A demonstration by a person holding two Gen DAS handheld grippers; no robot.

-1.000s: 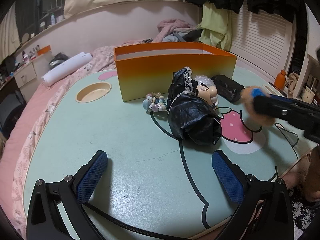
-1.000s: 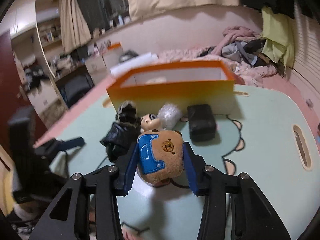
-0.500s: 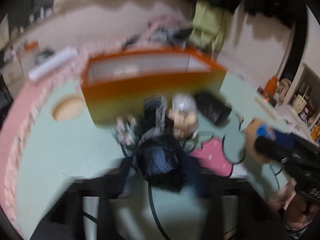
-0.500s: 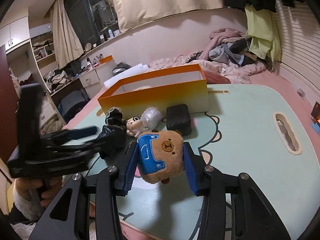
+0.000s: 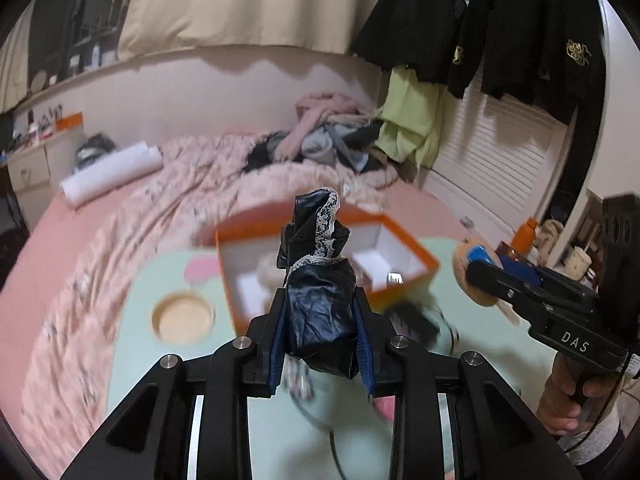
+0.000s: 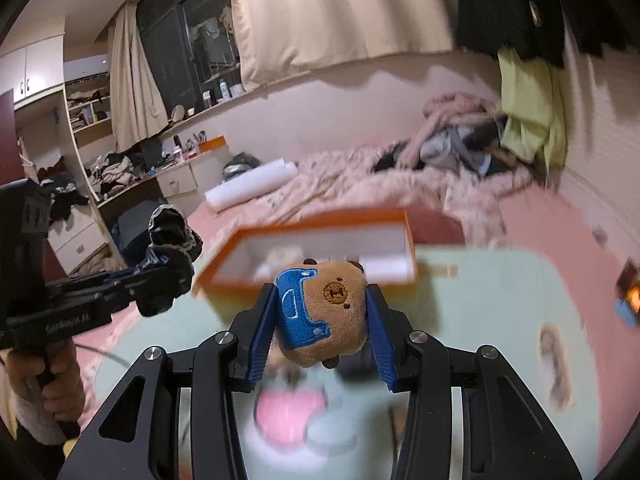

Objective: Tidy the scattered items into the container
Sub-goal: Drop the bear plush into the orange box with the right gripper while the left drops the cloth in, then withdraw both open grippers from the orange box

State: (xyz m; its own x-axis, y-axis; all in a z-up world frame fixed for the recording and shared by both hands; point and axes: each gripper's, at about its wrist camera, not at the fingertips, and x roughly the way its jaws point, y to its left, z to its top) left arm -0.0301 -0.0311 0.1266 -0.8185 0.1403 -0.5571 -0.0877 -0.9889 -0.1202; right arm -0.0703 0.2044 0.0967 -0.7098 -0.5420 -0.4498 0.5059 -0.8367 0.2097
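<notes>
Though earlier apart, left tongs [image 5: 321, 344] closed on doll [image 5: 318, 304].

Held both grippers raised and angled downward, left gripper [image 5: 320, 320] with jaws just closed on the black doll [image 5: 320, 300], right gripper [image 6: 322, 320] clamping the plush bear [image 6: 328, 308], each handle gripped by a hand [image 5: 568, 396].

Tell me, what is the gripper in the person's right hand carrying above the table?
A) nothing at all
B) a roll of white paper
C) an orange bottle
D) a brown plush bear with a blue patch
D: in the right wrist view the right gripper has its blue pads pressed on both sides of the brown plush bear, held up in front of the orange box.
</notes>
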